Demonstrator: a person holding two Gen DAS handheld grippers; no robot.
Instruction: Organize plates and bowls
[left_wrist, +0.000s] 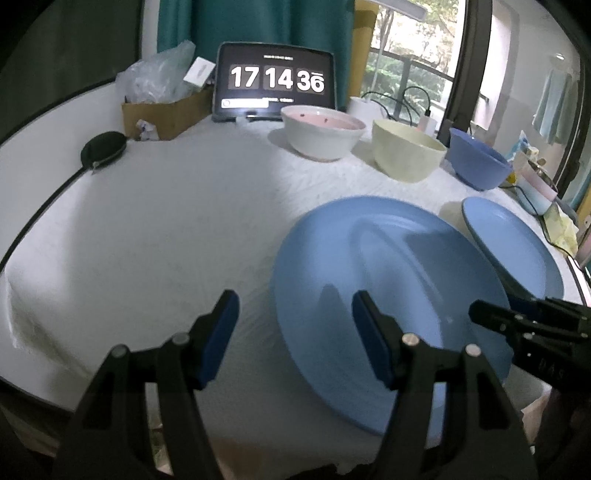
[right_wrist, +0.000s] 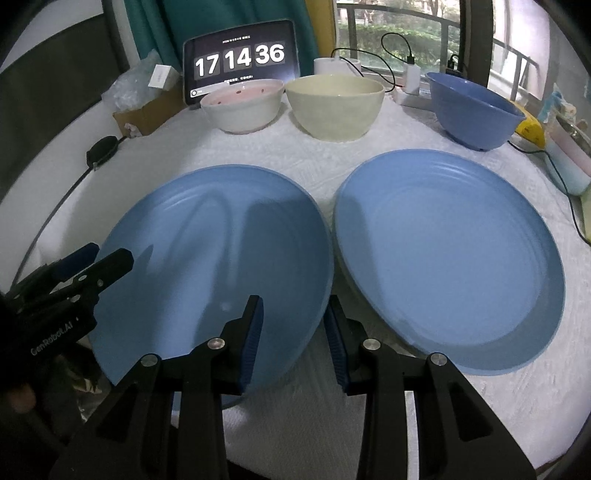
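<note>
Two round, ridged, matte blue plates (right_wrist: 207, 258) on nubbly white cloth (right_wrist: 314, 147)

Two blue plates at the front, three bowls in a row behind.

Left blue plate (right_wrist: 214, 258) flat near the table's front edge, round, ridged inside the rim, its near edge reaching past the front edge of the table. Right blue plate (right_wrist: 450, 258) just beside it, same colour and ridging, rims nearly touching, lying flat further toward the right edge. Along the back edge, upright and apart: white bowl (right_wrist: 242, 105) with pink inside at the left, cream bowl (right_wrist: 334, 107) in the middle, just beside it, blue bowl (right_wrist: 476, 110) toward the back right corner, well apart from the cream one. All bowls look empty.
</note>
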